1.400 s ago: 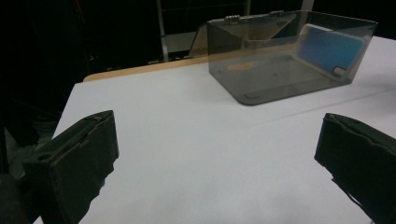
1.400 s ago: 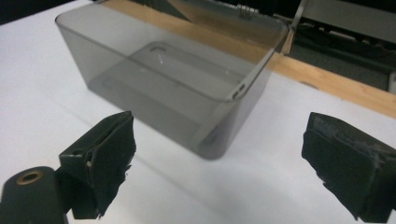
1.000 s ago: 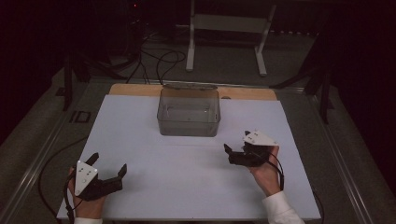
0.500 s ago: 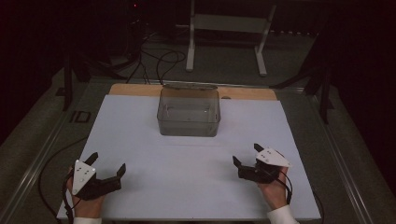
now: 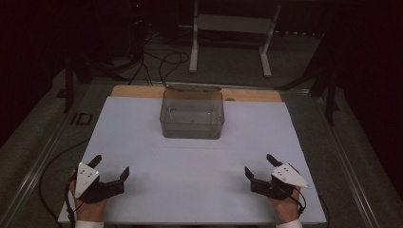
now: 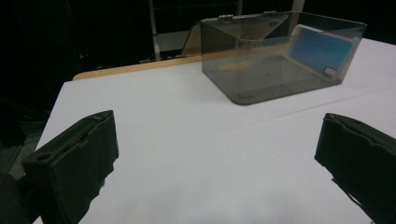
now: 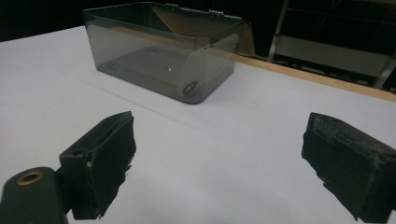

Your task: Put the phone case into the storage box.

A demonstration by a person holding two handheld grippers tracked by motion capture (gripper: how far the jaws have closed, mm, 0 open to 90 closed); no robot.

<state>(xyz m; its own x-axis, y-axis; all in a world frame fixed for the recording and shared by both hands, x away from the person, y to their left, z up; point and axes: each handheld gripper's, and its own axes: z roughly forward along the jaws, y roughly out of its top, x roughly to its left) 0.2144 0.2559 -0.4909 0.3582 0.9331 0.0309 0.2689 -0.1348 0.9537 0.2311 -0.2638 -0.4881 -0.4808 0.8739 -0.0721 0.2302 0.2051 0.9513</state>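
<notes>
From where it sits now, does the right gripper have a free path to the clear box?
Probably yes. The right gripper rests near the table's front edge with jaws open, and only bare white table lies between it and the clear box. Nothing blocks the way.

Clear smoky box, lid open

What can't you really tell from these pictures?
- Box contents: high view, tinted walls and dim light hide them; the left gripper view shows a bluish patch, unclear whether object or reflection.
- Lid: high view, seen edge-on behind the box.
- Right gripper's far jaw: right gripper view, cut off by the bottom edge.
</notes>
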